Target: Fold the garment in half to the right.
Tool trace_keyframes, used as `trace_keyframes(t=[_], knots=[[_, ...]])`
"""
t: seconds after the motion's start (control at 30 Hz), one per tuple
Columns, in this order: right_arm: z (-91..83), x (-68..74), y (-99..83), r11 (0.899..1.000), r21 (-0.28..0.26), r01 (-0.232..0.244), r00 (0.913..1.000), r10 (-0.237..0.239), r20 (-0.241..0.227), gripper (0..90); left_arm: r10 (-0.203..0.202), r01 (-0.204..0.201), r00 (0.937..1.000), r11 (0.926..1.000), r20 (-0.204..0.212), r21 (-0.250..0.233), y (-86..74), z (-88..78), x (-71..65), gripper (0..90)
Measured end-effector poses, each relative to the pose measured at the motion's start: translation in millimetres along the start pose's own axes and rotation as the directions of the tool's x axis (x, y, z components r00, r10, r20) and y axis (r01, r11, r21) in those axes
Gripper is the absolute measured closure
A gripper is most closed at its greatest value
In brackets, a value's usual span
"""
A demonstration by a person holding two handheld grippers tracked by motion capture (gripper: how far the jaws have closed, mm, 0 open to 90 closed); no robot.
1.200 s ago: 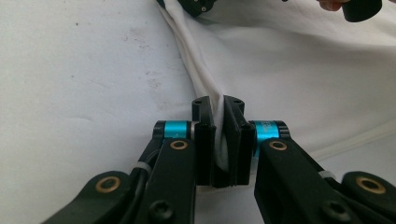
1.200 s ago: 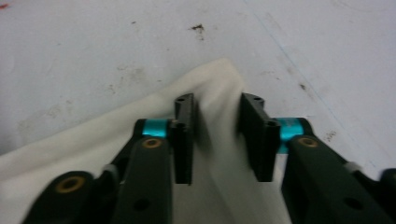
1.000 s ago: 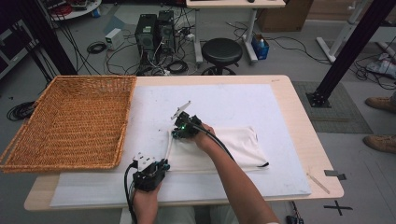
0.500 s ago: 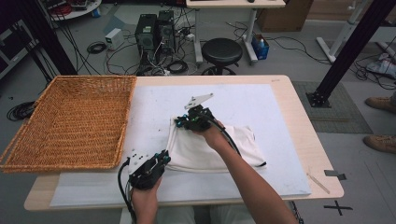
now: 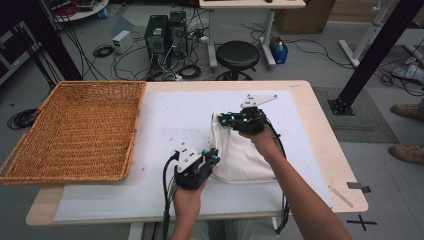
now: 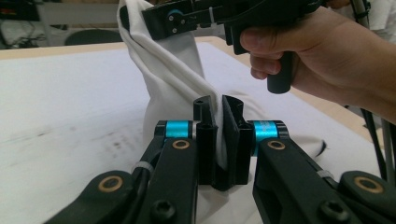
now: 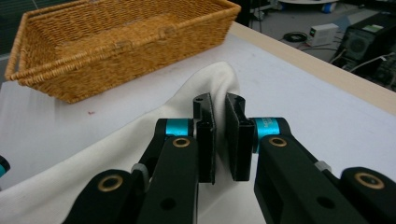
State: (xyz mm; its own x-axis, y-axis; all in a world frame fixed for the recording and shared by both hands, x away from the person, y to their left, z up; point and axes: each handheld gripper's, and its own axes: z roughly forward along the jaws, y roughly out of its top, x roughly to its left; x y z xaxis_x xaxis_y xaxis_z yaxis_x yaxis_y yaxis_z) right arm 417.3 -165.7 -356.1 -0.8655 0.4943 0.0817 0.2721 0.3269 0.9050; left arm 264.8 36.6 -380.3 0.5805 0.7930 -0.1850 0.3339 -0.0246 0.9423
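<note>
Both my jaws pinch the white cloth [image 5: 235,155], which hangs partly lifted over the worktop [image 5: 170,120]. I should raise the left gripper [image 5: 212,159] and right gripper [image 5: 224,119] evenly, keeping the edge taut.

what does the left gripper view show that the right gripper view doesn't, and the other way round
The left gripper view alone shows the left claw shut on a fold of the white cloth, and beyond it the person's right hand holding the other gripper, which pinches the cloth's raised top edge. The right gripper view alone shows the wicker basket beside the cloth and the right claw shut on a cloth fold. Both share the cloth and the white table cover.
</note>
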Motion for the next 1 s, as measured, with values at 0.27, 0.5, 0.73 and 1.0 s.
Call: trace_keyframes(t=[0.27,0.5,0.73,1.0], knots=[[-27.8,-30.0,-27.8,0.999,0.017,-0.047,0.9973,0.046,0.058,84.8,-0.003,0.0,0.9982,0.9986,0.06,0.054,3.8,36.6,-20.1,84.0],[-41.2,-46.9,-52.7,0.994,0.045,-0.098,0.9927,0.094,0.075,84.6,-0.022,0.011,0.9944,0.9941,0.104,0.108,-5.5,66.8,-36.9,83.9],[-55.5,-59.8,-74.4,0.99,0.05,-0.134,0.9866,0.129,0.1,84.5,-0.029,0.006,0.991,0.986,0.131,0.167,-15.4,93.9,-54.9,83.7],[-70.2,-69.5,-87.9,0.976,0.045,-0.212,0.963,0.201,0.18,72.0,-0.045,0.017,0.9837,0.9876,0.174,0.156,-18.9,104.8,-61.5,72.2]])
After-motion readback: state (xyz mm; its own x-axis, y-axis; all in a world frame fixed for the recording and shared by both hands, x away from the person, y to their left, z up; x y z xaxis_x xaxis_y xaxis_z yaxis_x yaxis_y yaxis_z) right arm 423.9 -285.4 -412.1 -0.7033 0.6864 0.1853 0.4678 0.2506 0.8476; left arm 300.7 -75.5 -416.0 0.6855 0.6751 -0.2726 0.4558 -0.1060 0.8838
